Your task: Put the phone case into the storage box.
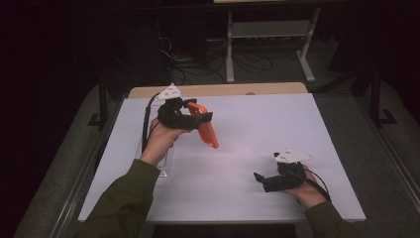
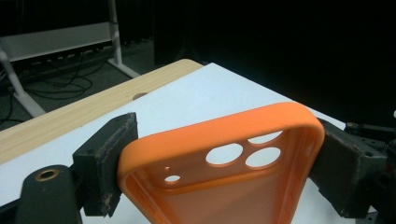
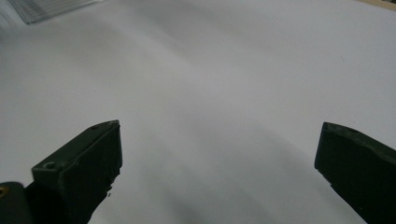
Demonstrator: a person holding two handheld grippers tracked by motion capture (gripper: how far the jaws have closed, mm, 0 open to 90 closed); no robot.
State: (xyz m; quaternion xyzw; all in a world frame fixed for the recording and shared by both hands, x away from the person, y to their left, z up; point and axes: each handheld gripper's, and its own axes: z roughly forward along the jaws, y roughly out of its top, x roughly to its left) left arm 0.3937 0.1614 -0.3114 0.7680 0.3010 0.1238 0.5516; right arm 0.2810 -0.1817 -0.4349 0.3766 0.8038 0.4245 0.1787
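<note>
An orange phone case point(image 1: 207, 128) hangs tilted above the left half of the white table point(image 1: 262, 124), with my left gripper point(image 1: 200, 115) shut across its width. In the left gripper view the case point(image 2: 219, 186) shows its inside and camera holes, and both black pads point(image 2: 108, 163) press on its two long edges. My right gripper point(image 1: 259, 180) sits low over the front right of the table, pointing left. In the right gripper view its jaws point(image 3: 219, 158) stand wide apart, open, with nothing but bare table point(image 3: 210, 70) between them.
A clear plastic piece point(image 1: 167, 159) lies flat on the table beside the left forearm; its corner is the clear sheet point(image 3: 46, 7). A wooden strip point(image 1: 218, 90) runs along the table's far edge. Beyond it stand white desk legs point(image 1: 230, 49) and cables on a dark floor.
</note>
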